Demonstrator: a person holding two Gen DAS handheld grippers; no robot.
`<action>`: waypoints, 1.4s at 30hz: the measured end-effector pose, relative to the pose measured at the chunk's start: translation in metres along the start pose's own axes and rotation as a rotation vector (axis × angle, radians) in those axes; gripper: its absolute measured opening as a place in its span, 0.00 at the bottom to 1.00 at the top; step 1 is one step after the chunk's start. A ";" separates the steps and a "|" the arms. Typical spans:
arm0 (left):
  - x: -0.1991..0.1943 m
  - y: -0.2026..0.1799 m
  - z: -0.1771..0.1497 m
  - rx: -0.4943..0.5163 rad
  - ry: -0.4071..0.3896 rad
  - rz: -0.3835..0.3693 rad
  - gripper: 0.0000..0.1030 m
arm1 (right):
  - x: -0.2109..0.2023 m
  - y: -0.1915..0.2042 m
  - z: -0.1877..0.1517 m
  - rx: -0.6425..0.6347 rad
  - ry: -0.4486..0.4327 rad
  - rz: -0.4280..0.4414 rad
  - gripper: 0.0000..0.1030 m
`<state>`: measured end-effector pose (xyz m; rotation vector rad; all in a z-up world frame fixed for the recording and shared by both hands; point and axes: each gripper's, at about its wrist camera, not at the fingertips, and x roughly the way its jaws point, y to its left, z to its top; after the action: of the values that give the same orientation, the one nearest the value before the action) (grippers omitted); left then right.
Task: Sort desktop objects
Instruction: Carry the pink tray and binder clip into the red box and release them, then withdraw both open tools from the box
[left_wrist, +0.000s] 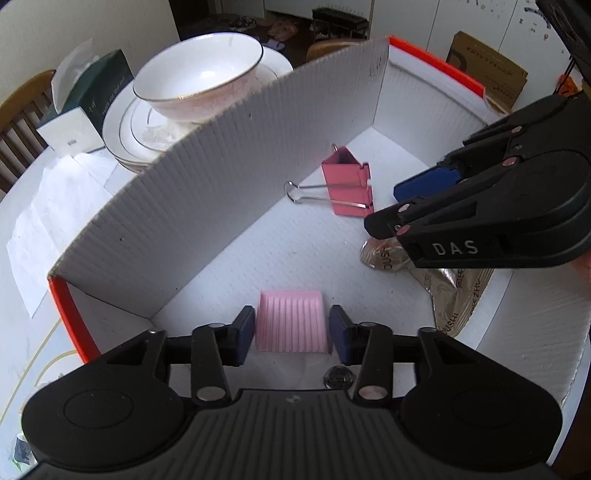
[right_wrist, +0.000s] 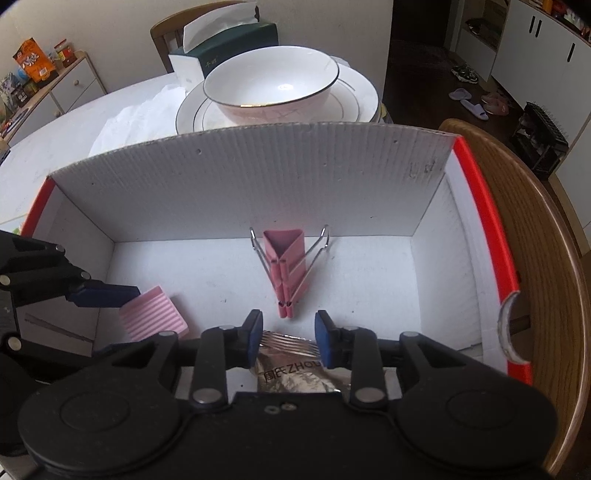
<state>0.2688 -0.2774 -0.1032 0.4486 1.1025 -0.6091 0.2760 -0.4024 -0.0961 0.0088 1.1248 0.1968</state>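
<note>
Inside the white cardboard box (right_wrist: 236, 192) with the orange rim, both grippers are down near the floor. Left gripper (left_wrist: 291, 328) has its 2 blue pads spread either side of a pink ribbed block (left_wrist: 291, 323), just beside it but not squeezing as far as I can see. Right gripper (right_wrist: 288, 338) is spread too, hanging over a shiny foil packet (right_wrist: 291, 373). Pink binder clip (right_wrist: 286, 269) lies mid-box, apart from both. On the tabletop behind the box: bowl (right_wrist: 273, 83) on stacked plates (right_wrist: 354, 99), tissue box (right_wrist: 229, 44).

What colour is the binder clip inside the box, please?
Pink, with silver wire handles; binder clip shows best in left wrist view.
</note>
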 end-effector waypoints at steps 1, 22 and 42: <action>-0.001 0.000 0.002 0.001 -0.011 -0.003 0.55 | -0.002 -0.001 0.000 0.004 -0.005 0.004 0.31; -0.081 0.000 -0.039 -0.084 -0.260 -0.006 0.59 | -0.070 0.013 -0.034 -0.039 -0.135 0.110 0.60; -0.144 0.017 -0.103 -0.151 -0.406 0.008 0.72 | -0.110 0.071 -0.059 -0.064 -0.276 0.122 0.74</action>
<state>0.1639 -0.1681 -0.0105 0.1860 0.7519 -0.5744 0.1666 -0.3558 -0.0158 0.0466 0.8429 0.3303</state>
